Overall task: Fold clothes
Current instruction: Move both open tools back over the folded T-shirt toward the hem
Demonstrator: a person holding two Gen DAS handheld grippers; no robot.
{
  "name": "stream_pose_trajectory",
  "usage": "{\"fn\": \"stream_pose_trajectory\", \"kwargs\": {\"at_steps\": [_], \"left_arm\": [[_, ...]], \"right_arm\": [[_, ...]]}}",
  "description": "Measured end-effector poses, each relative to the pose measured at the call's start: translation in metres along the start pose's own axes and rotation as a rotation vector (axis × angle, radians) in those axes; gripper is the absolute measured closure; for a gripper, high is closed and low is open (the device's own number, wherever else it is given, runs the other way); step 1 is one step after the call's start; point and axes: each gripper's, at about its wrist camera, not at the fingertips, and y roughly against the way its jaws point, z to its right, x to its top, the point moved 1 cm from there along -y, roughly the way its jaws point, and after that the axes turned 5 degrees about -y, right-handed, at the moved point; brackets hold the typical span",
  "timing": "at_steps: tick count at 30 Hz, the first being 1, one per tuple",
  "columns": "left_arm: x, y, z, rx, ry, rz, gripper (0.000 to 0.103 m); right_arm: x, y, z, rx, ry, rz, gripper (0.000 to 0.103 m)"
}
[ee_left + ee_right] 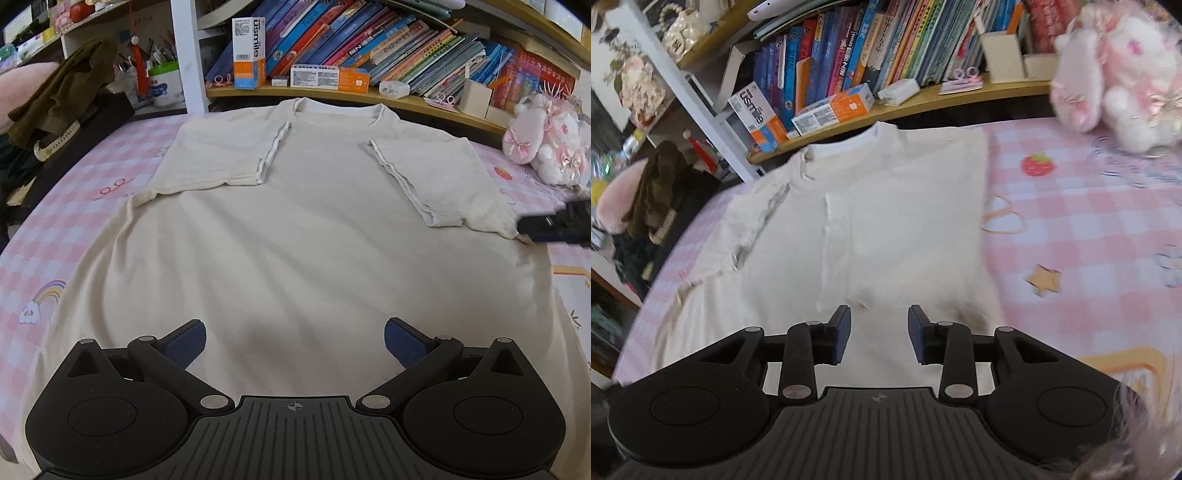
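Note:
A cream T-shirt (295,229) lies flat, collar away from me, on a pink checked bedsheet (48,236). Both short sleeves are folded inward onto the chest, the left sleeve (221,155) and the right sleeve (439,181). My left gripper (294,341) hovers over the shirt's lower middle, open wide with nothing between its fingers. My right gripper (554,225) shows as a dark shape at the shirt's right edge, by the folded sleeve's lower corner. In the right wrist view the right gripper (880,332) stands open over the T-shirt (886,221), with a clear gap and no cloth between its pads.
A low wooden shelf (332,94) with books and small boxes runs along the far side of the bed. A pink and white plush toy (546,144) sits at the far right. An olive garment (62,92) is heaped on dark things at the far left.

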Motion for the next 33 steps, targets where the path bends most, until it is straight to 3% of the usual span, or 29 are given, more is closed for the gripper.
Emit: {"fn": "stream_pose_trajectory", "kwargs": {"at_steps": [6, 9, 21, 33], "left_arm": [[-0.001, 0.009, 0.017, 0.01, -0.001, 0.011, 0.0], [-0.003, 0.013, 0.026, 0.02, 0.007, 0.02, 0.0], [-0.019, 0.029, 0.062, 0.001, -0.001, -0.002, 0.0], [-0.022, 0.037, 0.06, 0.015, -0.002, 0.001, 0.0]], "right_arm": [[-0.031, 0.03, 0.01, -0.061, 0.076, -0.021, 0.062], [-0.042, 0.041, 0.014, -0.063, 0.1, -0.035, 0.053], [-0.057, 0.063, 0.035, -0.046, 0.14, -0.066, 0.049], [-0.068, 0.073, 0.034, -0.046, 0.158, -0.07, 0.043]]}}
